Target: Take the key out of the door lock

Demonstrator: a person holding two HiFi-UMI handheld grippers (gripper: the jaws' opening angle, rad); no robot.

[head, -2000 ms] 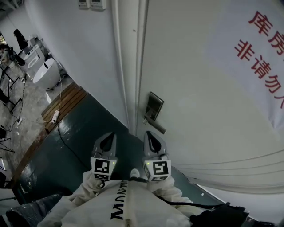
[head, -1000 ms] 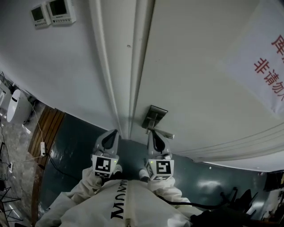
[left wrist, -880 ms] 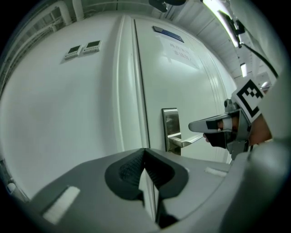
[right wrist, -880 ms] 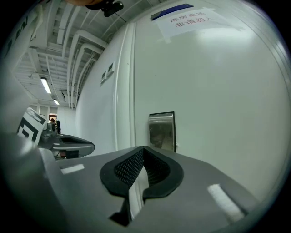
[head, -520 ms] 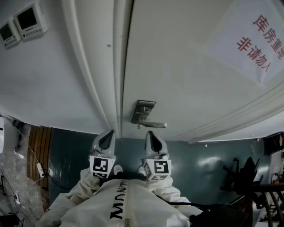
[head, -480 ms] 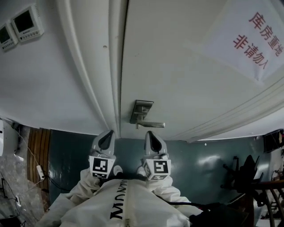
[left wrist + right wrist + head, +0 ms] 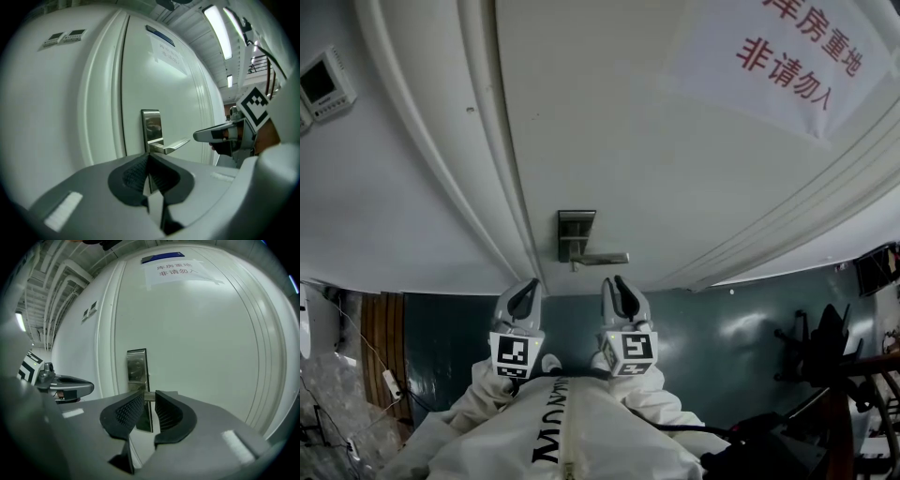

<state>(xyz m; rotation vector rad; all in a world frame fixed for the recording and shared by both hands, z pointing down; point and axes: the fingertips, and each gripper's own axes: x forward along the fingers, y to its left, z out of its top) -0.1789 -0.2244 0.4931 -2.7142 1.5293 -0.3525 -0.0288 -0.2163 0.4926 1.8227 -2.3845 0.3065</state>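
A white door [image 7: 656, 159] carrying a paper notice [image 7: 787, 56] with red characters is faced. The left claw [image 7: 526, 292] is held with its jaws pressed together on nothing. The jaws of the right claw [image 7: 619, 286] have just been opening and are a little spread, with nothing between them. The steel lock plate [image 7: 576, 230] with its lever handle [image 7: 605, 258] is seen near ahead, untouched. The key cannot be made out.

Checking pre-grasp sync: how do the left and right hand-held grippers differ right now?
Jaws: left hand-held gripper together; right hand-held gripper apart, just been opening, gripping nothing. In the head view, the right sits under the handle, the left under the door frame. Shared: both short of the door, empty.
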